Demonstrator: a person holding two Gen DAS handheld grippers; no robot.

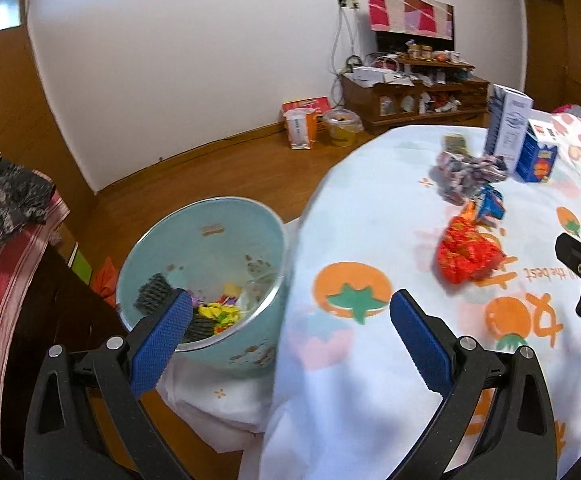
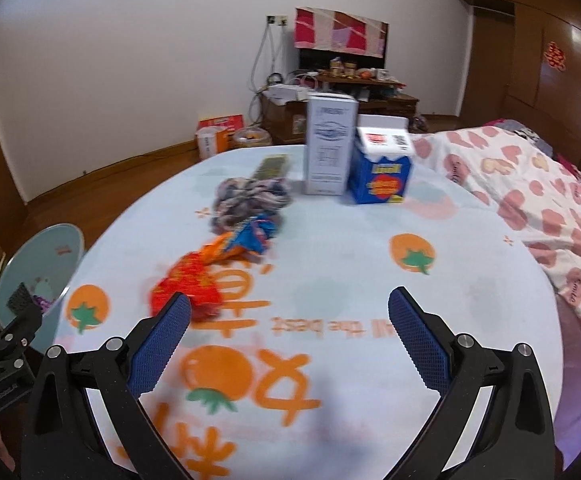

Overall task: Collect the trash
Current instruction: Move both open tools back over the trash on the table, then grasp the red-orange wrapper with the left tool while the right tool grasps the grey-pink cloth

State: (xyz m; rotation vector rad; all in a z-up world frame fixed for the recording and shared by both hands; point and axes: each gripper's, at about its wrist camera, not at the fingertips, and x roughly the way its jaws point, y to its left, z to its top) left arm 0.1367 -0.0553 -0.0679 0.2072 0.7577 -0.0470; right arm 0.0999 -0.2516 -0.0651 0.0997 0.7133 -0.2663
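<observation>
A light blue bin (image 1: 194, 240) stands on the floor left of the table and holds several crumpled wrappers; it also shows in the right wrist view (image 2: 54, 252). On the tablecloth (image 2: 350, 264) lie a red wrapper (image 1: 466, 254) (image 2: 188, 286), an orange and blue wrapper (image 2: 246, 240) (image 1: 490, 204) and a grey crumpled wrapper (image 2: 246, 198) (image 1: 464, 176). My left gripper (image 1: 290, 312) is open and empty at the table's left edge beside the bin. My right gripper (image 2: 290, 312) is open and empty above the cloth, its left finger near the red wrapper.
A white carton (image 2: 330, 144) and a blue carton (image 2: 384, 164) stand at the far side of the table. A flat dark packet (image 2: 272, 166) lies left of them. A pink heart-pattern quilt (image 2: 530, 200) lies to the right. A wooden cabinet (image 1: 414, 96) stands by the wall.
</observation>
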